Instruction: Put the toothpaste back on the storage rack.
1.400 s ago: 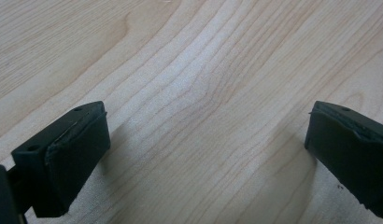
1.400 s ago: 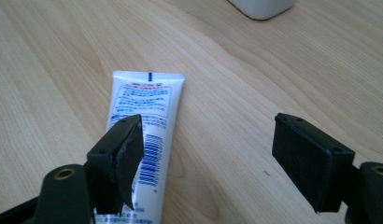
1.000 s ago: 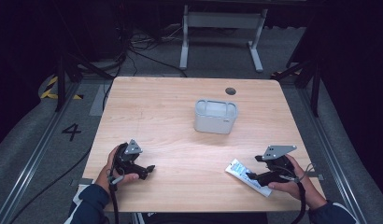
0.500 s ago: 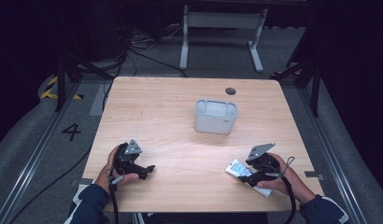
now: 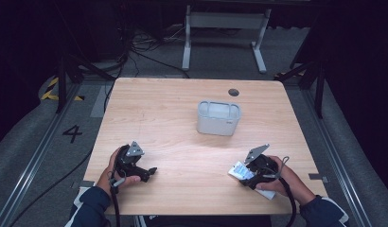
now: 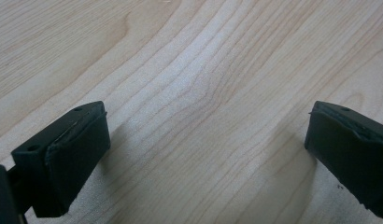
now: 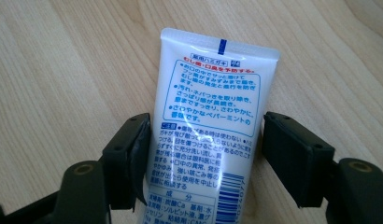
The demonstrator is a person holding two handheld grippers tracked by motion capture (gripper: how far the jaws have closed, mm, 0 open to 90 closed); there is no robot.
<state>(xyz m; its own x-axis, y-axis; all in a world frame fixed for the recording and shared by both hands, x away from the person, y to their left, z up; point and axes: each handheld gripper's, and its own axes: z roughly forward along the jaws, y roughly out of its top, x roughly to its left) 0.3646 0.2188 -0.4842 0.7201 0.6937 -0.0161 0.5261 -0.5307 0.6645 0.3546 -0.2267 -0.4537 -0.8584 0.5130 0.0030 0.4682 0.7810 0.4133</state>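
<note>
- A white tube (image 7: 206, 135) printed with blue and red text lies flat on the wooden desk (image 5: 182, 118), near the front right corner, its crimped end pointing away from the right gripper.
- The right gripper (image 7: 202, 156) straddles the tube's middle. Its fingers (image 7: 292, 156) have just been closing; the one at the left of its view touches the tube's edge, while the other stands just beside it with a thin gap.
- The left gripper (image 6: 203, 154) sits low over bare wood near the front left corner, fingers wide apart.
- A grey box (image 5: 218, 117) stands mid-desk, well apart from both grippers.
</note>
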